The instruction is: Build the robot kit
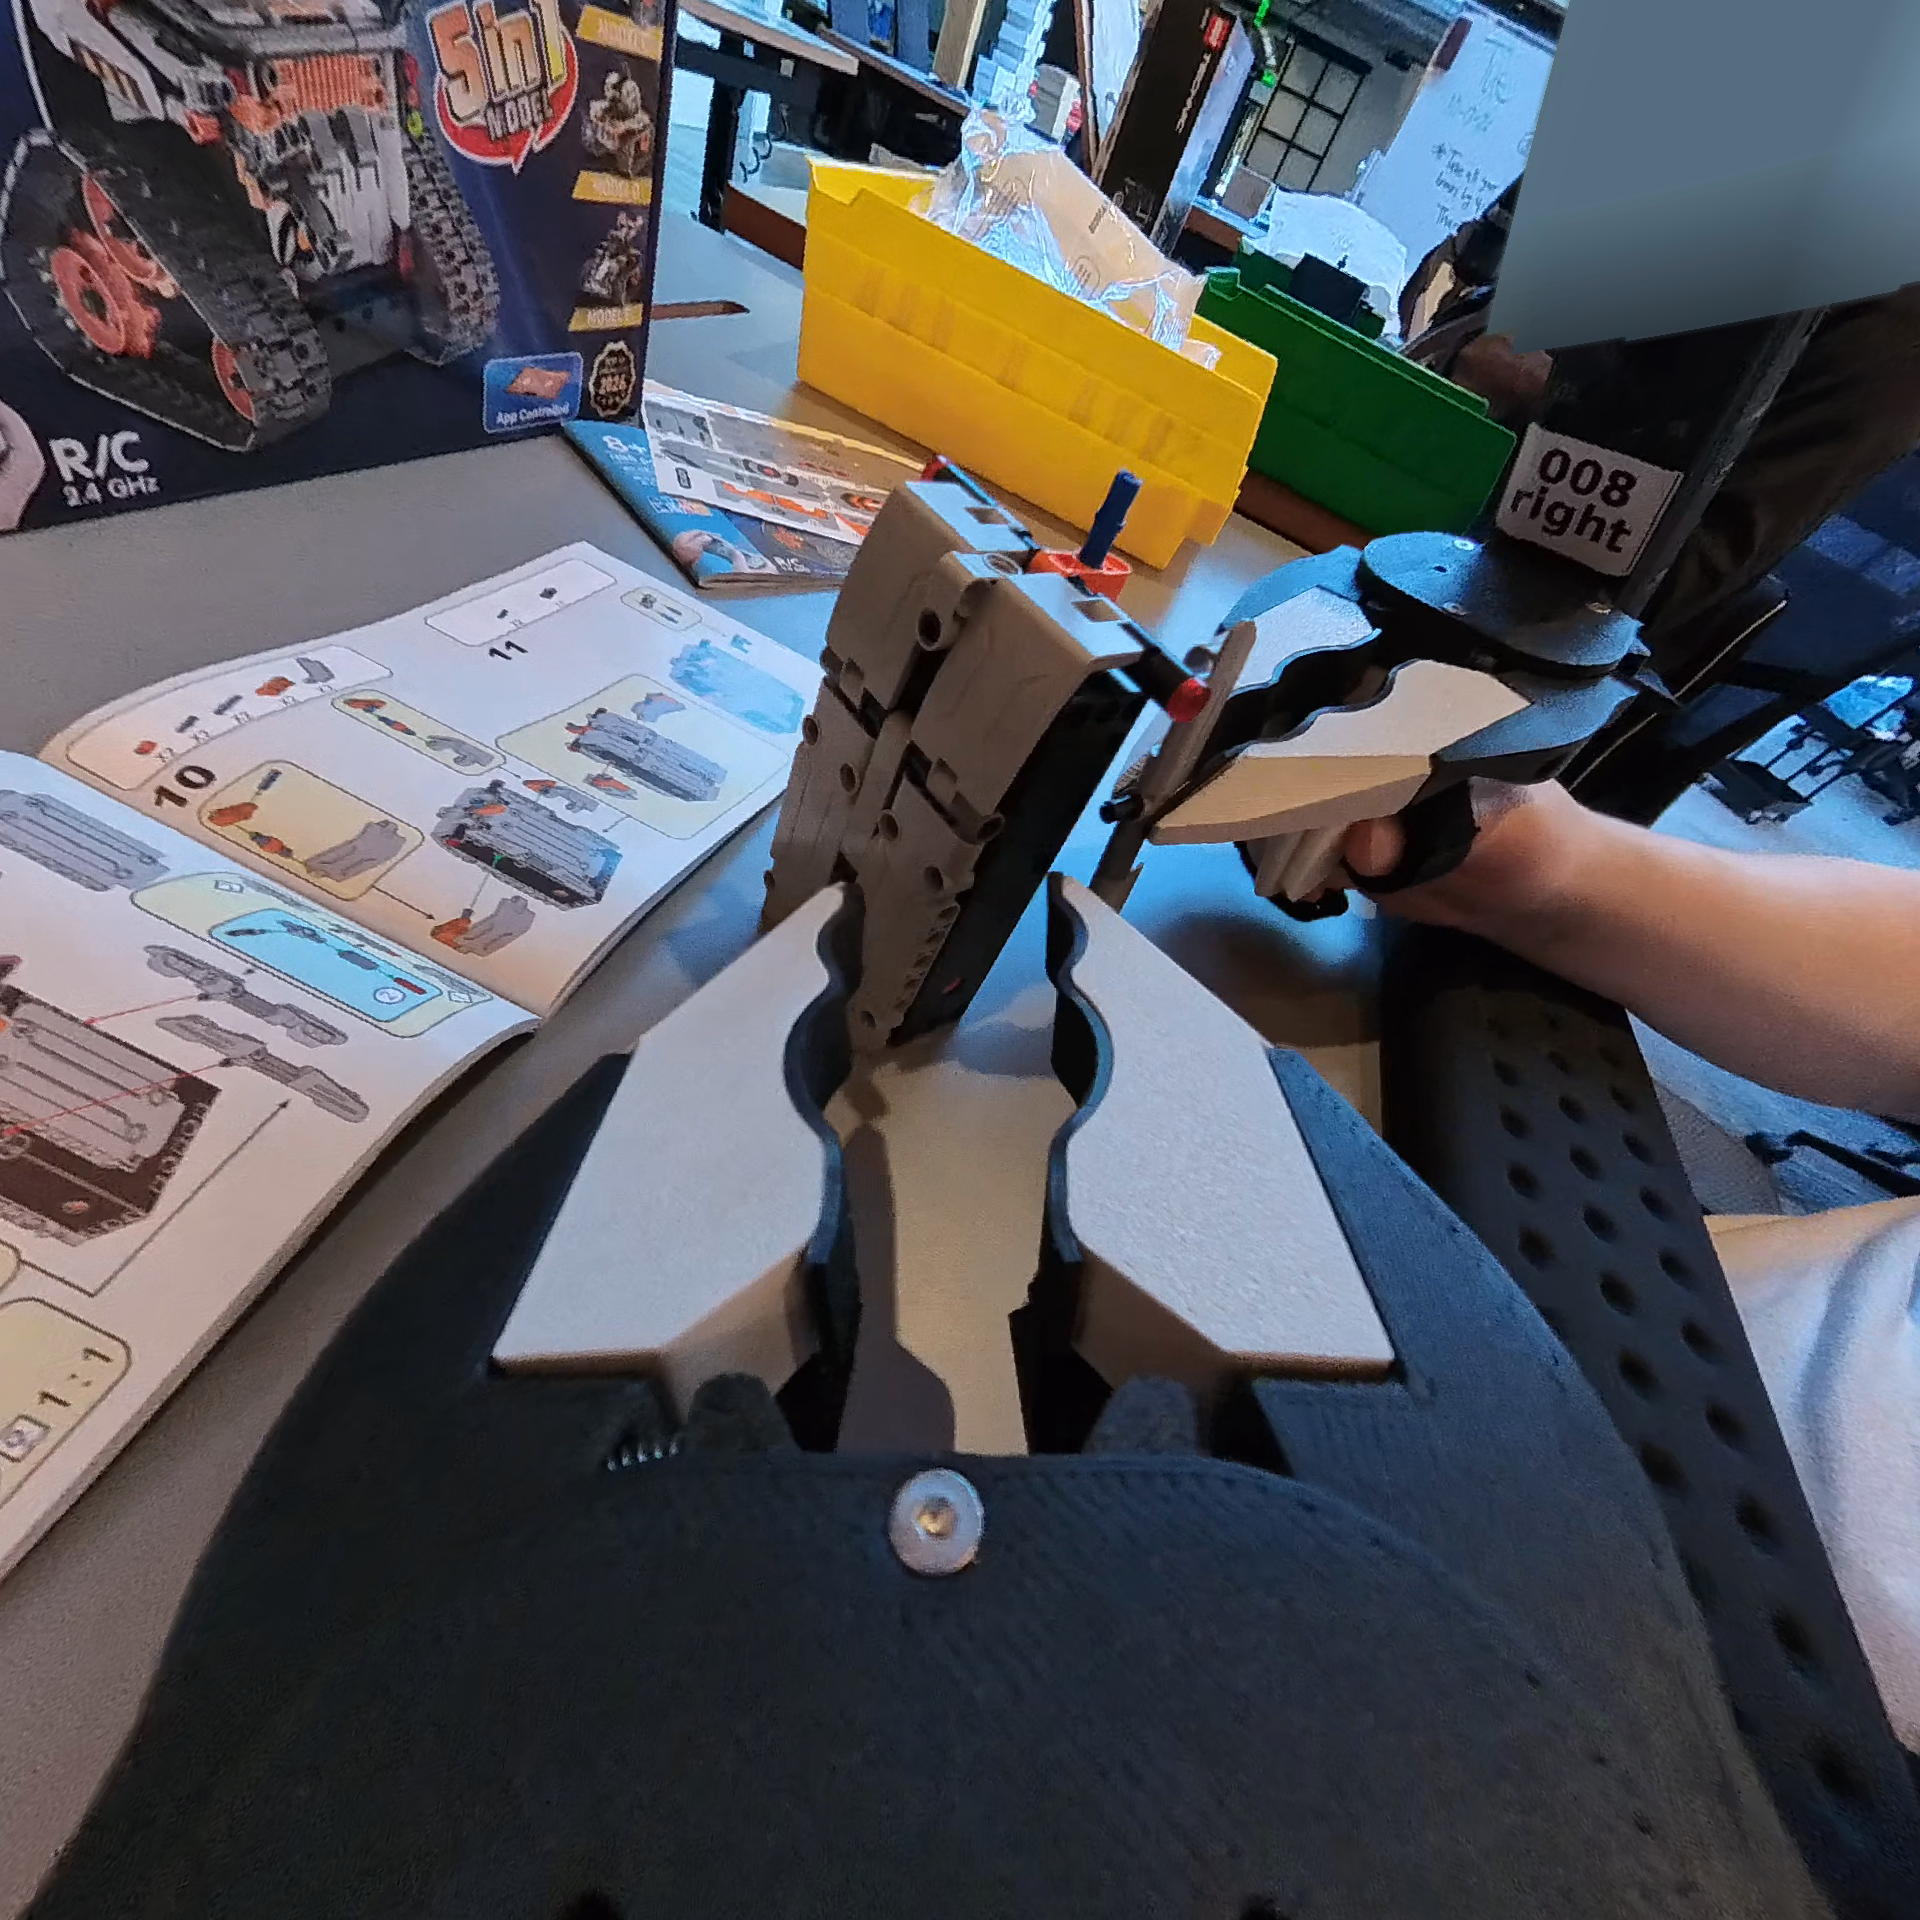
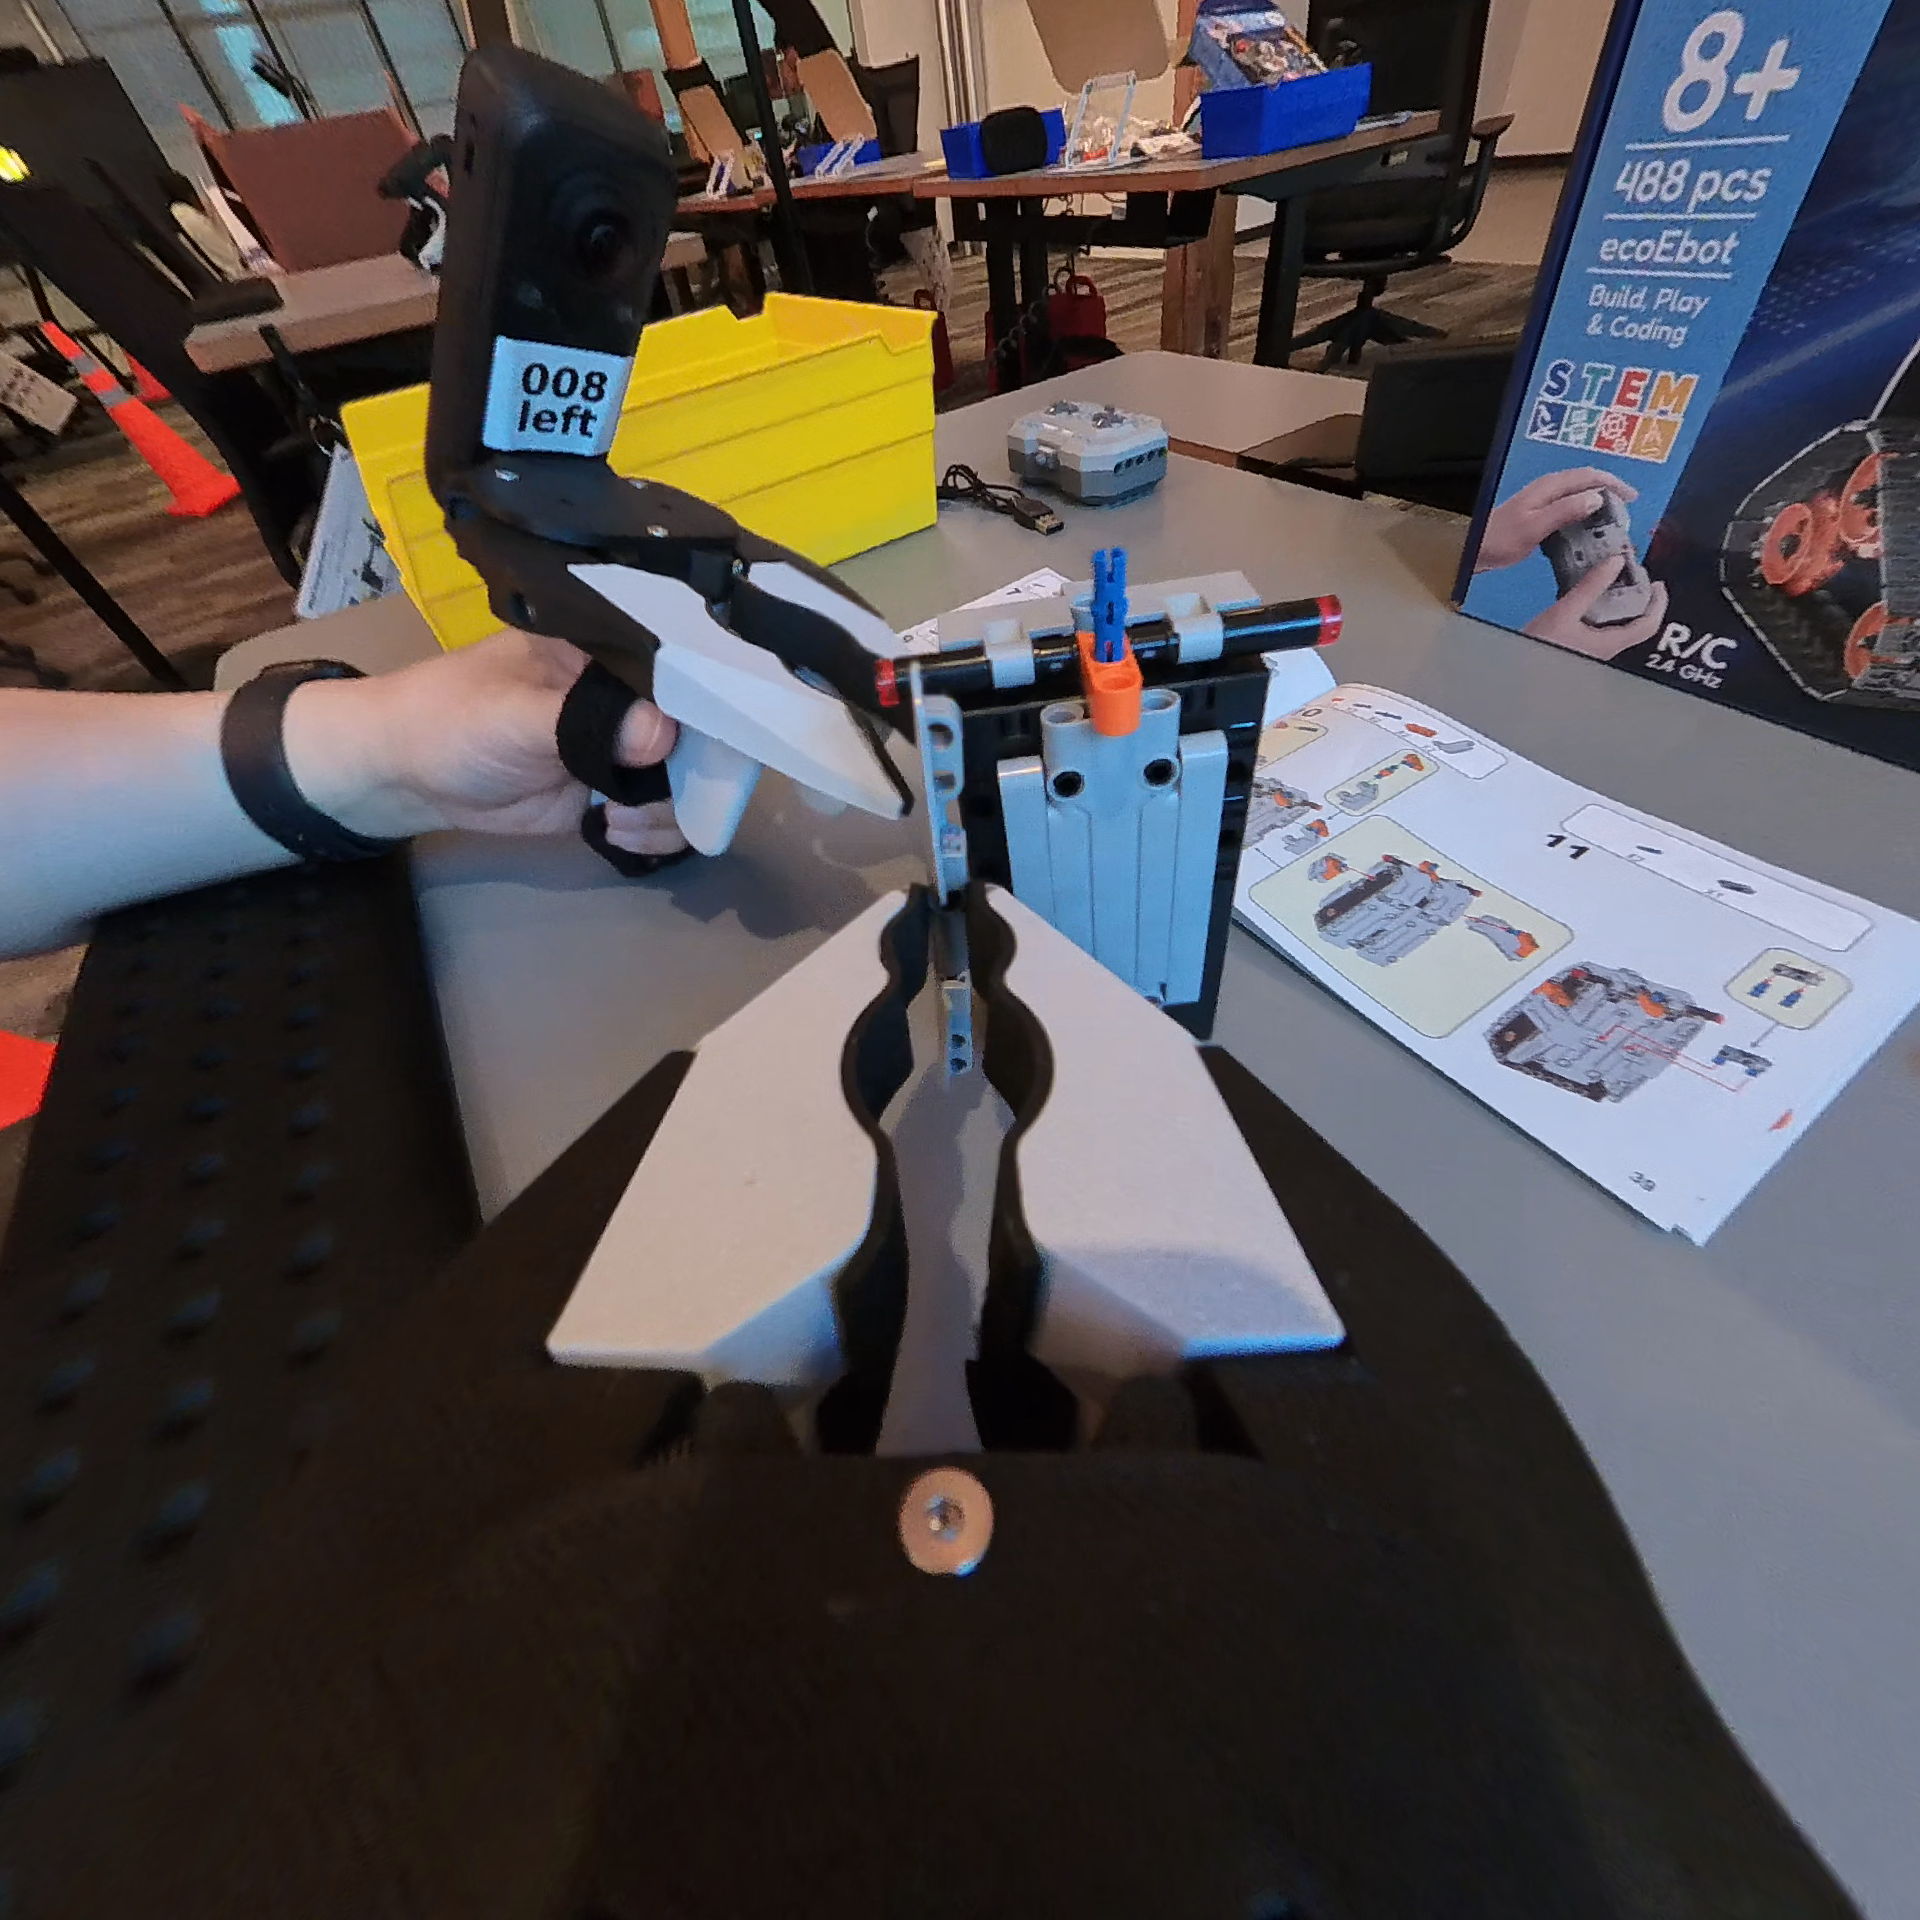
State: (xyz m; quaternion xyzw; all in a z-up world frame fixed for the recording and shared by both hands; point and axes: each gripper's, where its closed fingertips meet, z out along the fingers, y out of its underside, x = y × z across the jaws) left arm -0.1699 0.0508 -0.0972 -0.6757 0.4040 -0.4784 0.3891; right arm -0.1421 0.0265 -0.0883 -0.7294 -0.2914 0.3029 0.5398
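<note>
My left gripper is clenched around the grey-and-black brick assembly, its fingers pinching the lower end of the block, which stands tilted on the grey table. From my right wrist camera the same assembly stands upright on the table, with a black axle tipped red at both ends running across its top, and an orange connector carrying a blue pin at the middle of that axle.

My right gripper grasps a thin grey perforated beam, held on edge between the closed fingertips. The beam rises along the left side of the assembly, its upper end touching the axle's red tip. In the left wrist view that gripper sits just right of the assembly, a hand on its handle.

The open instruction booklet lies flat just left of the assembly in the left view. Behind the assembly sits a yellow bin holding a clear plastic bag, with a green bin touching its far side. The toy's blue product box stands behind the booklet. In the right view, a grey battery module with a black USB cable lies beyond the assembly, beside the yellow bin.
</note>
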